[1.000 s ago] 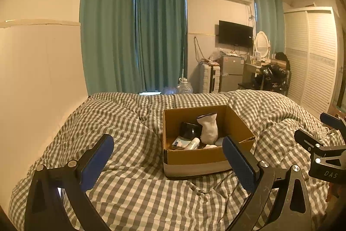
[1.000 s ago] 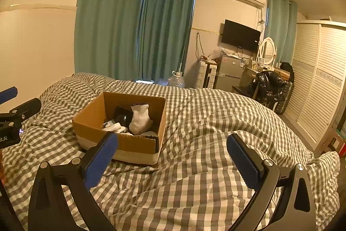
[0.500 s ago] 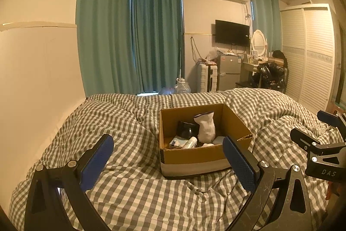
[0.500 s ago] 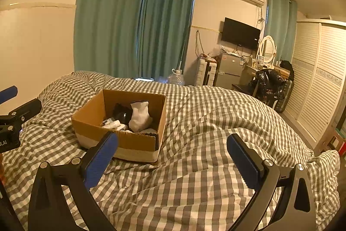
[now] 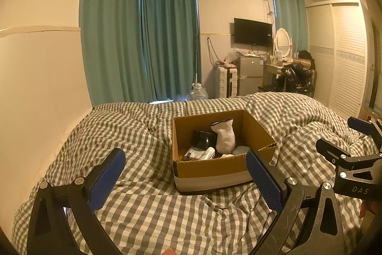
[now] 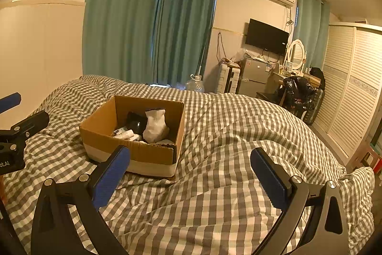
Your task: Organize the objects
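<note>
An open cardboard box (image 5: 214, 170) stands on the checked duvet; it also shows in the right wrist view (image 6: 152, 157). In it are a white sock (image 5: 224, 138), a black cup (image 5: 203, 139), a white tube (image 5: 207, 153) and small packets. My left gripper (image 5: 185, 179) is open and empty, held above the bed just short of the box. My right gripper (image 6: 189, 173) is open and empty, to the right of the box. Each gripper shows at the edge of the other's view: the right one (image 5: 351, 147), the left one (image 6: 14, 111).
The checked duvet (image 6: 238, 147) covers the whole bed. A wall runs along the bed's left side (image 5: 43, 87). Beyond the foot are teal curtains (image 5: 167, 40), a water jug (image 5: 198, 92), a small fridge (image 5: 250, 75), a cluttered desk and a louvred wardrobe (image 5: 343, 51).
Both views have tilted up and drawn back a little from the box. Both grippers stay open and empty. The box and its contents have not moved.
</note>
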Available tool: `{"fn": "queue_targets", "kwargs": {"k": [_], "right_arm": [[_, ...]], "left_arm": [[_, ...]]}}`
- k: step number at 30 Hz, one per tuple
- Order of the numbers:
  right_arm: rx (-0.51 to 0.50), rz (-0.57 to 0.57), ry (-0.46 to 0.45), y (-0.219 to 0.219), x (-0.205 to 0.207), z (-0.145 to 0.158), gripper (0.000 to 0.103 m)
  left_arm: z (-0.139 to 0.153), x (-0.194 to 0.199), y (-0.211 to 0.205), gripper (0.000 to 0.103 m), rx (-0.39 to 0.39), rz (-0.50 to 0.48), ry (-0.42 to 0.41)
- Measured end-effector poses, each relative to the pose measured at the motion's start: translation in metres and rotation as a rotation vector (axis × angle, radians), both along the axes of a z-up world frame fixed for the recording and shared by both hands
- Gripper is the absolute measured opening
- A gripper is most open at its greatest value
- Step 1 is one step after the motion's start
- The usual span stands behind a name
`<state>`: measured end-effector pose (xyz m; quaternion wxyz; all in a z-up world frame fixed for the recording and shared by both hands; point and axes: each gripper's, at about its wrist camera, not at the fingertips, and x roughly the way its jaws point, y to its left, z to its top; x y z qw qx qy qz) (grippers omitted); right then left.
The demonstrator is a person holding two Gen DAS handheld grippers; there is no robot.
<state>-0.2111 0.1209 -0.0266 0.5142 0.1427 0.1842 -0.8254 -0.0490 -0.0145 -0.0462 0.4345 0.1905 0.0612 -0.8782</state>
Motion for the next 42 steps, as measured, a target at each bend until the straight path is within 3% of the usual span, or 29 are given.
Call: {"fn": "queue_targets", "kwargs": {"k": [42], "right_arm": [[0.026, -0.002, 0.006, -0.0043, 0.0031, -0.0061, 0.101]], "left_arm": [[-0.0047, 0.0024, -0.0010, 0.103, -0.006, 0.037, -0.020]]}}
